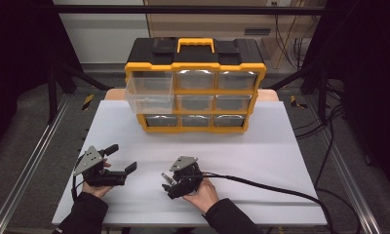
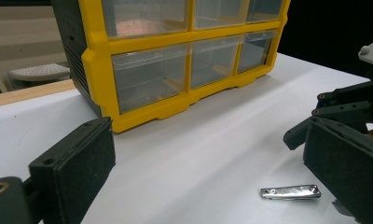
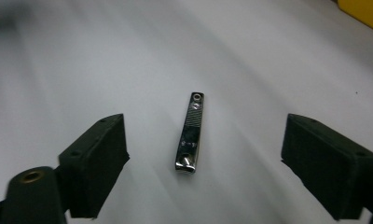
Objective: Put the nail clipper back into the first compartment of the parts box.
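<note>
A small silver nail clipper (image 3: pixel 190 133) lies flat on the white table (image 1: pixel 261 151); in the left gripper view the clipper (image 2: pixel 290 192) is at the lower right. My right gripper (image 3: pixel 208 135) hovers just over it, jaws open on either side with clear gaps, and it touches nothing. From above, the right gripper (image 1: pixel 167 184) sits at the table's front centre, pointing left. My left gripper (image 1: pixel 122 158) is at the front left, open and empty, pointing right toward the clipper. Its own jaws (image 2: pixel 208 154) stand wide apart.
A yellow and black drawer organizer (image 1: pixel 195 83) stands at the back of the table. Its top-left clear drawer (image 1: pixel 150 92) is pulled out. The right gripper's black cable (image 1: pixel 261 185) trails right across the table. White tabletop lies between the grippers and the organizer.
</note>
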`<state>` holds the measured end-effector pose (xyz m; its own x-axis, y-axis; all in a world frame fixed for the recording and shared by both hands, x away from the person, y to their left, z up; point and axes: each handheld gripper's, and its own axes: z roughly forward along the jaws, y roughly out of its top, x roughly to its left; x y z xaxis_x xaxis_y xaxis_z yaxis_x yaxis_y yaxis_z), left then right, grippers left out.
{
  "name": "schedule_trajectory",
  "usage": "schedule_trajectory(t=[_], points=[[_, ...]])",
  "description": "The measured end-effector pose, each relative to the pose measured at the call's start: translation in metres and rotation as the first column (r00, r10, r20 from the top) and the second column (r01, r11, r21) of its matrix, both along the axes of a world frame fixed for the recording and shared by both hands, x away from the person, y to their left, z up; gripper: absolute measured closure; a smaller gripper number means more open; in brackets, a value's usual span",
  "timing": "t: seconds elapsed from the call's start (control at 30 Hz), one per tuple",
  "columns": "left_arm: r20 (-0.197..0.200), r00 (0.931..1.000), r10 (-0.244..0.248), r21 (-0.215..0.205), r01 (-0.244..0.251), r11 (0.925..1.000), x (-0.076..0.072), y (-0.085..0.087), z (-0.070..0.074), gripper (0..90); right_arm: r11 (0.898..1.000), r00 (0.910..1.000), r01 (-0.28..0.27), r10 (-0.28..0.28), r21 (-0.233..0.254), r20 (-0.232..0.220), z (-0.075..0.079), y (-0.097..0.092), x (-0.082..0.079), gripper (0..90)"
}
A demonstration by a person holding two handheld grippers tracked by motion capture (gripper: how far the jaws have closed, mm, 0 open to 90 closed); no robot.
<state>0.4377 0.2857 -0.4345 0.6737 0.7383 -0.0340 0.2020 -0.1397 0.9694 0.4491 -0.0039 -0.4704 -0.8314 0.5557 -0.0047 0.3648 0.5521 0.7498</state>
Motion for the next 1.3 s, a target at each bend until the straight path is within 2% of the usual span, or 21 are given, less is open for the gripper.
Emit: schedule_trajectory(t=[0.4, 0.57, 0.7, 1.03, 1.3], points=[[-0.002, 1.0, 0.0, 0.001, 0.0, 1.0, 0.0001, -0.0001, -0.0001, 2.1, 1.0, 0.9976, -0.016, 0.016, -0.009, -0.067, -0.004, 0.0008, 0.0026, 39.5], [-0.001, 1.0, 0.001, 0.002, -0.001, 1.0, 0.0001, -0.0001, 0.0, 2.1, 1.0, 0.9966, -0.027, 0.026, -0.015, -0.078, -0.0058, 0.0012, 0.0028, 47.0], [-0.001, 1.0, 0.001, 0.002, -0.001, 1.0, 0.0002, 0.0001, 0.0, 2.1, 0.999, 0.9965, -0.037, 0.035, -0.017, -0.076, -0.005, 0.0012, 0.0022, 57.1], [-0.003, 1.0, 0.001, 0.004, -0.001, 1.0, 0.0003, -0.0004, -0.0001, 2.1, 0.998, 0.995, -0.05, 0.047, -0.026, -0.088, -0.0072, 0.0017, 0.0027, 65.5], [-0.004, 1.0, 0.003, 0.006, -0.003, 1.0, 0.0004, -0.0005, -0.0001, 2.2, 0.998, 0.9961, -0.053, 0.051, -0.037, -0.073, -0.008, 0.002, 0.0028, 71.1]])
